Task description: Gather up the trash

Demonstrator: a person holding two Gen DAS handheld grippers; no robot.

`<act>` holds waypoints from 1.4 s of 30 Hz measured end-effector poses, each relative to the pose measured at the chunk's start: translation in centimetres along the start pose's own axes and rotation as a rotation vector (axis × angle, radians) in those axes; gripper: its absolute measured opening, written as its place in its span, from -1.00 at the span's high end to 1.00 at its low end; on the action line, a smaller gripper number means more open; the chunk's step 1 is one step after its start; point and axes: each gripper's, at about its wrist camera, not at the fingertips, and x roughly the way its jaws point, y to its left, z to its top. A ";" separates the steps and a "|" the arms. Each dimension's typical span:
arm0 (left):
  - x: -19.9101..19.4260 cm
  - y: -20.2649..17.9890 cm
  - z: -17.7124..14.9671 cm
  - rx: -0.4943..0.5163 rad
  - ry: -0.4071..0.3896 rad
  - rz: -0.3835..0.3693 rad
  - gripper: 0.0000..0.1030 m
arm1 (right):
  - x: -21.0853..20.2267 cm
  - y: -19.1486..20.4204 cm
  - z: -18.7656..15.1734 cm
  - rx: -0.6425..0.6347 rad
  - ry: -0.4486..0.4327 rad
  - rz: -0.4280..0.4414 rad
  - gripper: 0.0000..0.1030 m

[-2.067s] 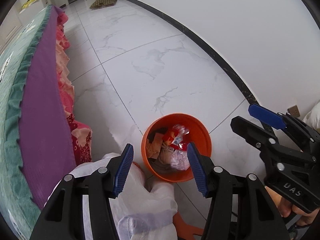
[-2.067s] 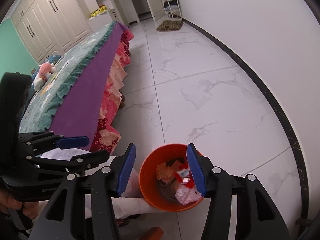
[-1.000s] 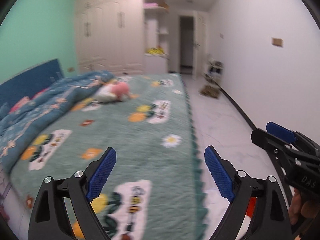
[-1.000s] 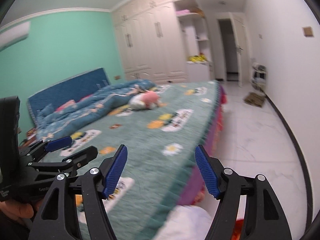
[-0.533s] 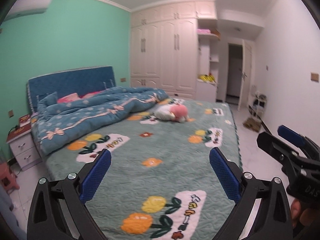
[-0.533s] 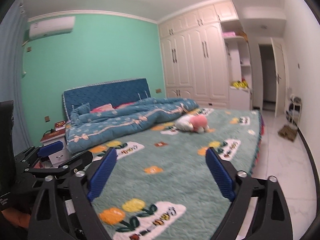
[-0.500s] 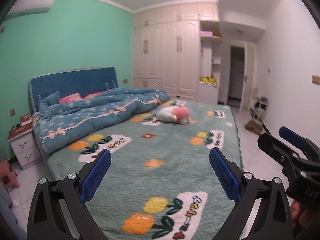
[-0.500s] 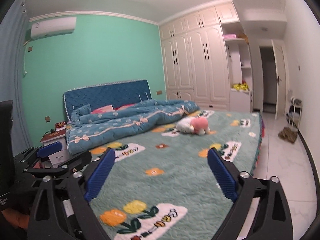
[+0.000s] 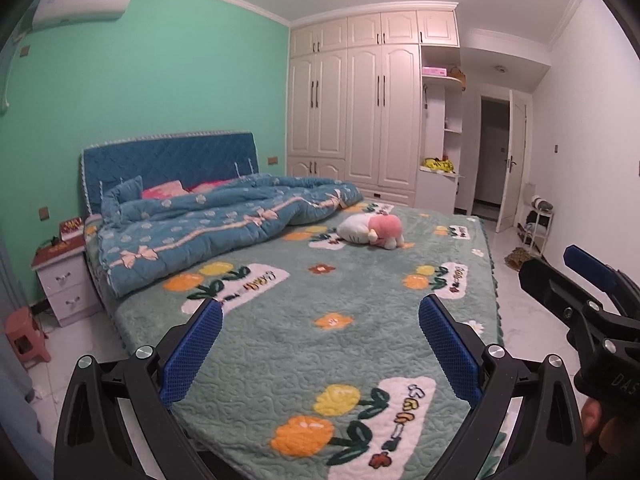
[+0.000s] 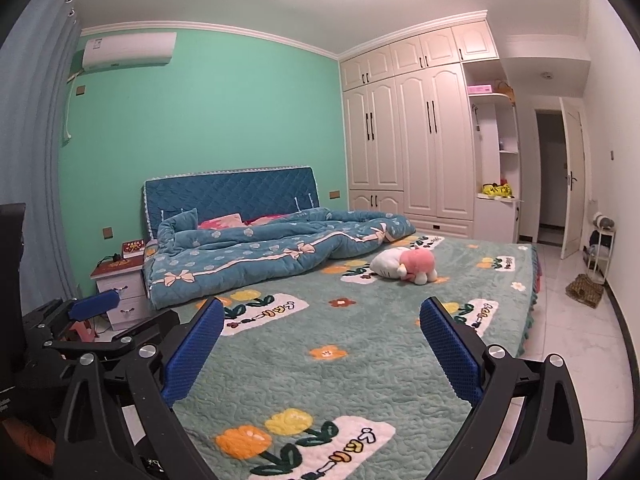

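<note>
My left gripper is open and empty, held level above the foot of the bed. My right gripper is open and empty too, beside it; it also shows at the right edge of the left wrist view. The left gripper shows at the left edge of the right wrist view. No trash and no trash bin are in view in either frame.
The bed has a green flowered cover, a rumpled blue quilt and a pink and white plush toy. A white nightstand and a small stool stand left. White wardrobes, an open door and marble floor lie right.
Both grippers have swung up from the orange bin of trash on the floor and now point level across the bed. In the last half second the view barely shifts.
</note>
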 end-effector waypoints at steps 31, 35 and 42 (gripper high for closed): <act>-0.3 1.0 -0.2 -0.012 -0.002 -0.024 -0.89 | 0.0 -0.4 -0.6 -0.002 0.026 0.003 -0.87; -0.4 1.0 -0.2 -0.010 -0.004 -0.025 -0.89 | 0.0 -0.4 -0.6 -0.002 0.026 0.004 -0.87; -0.2 1.1 -0.1 -0.009 -0.003 -0.029 -0.89 | 0.0 -0.5 -0.5 0.000 0.027 0.005 -0.87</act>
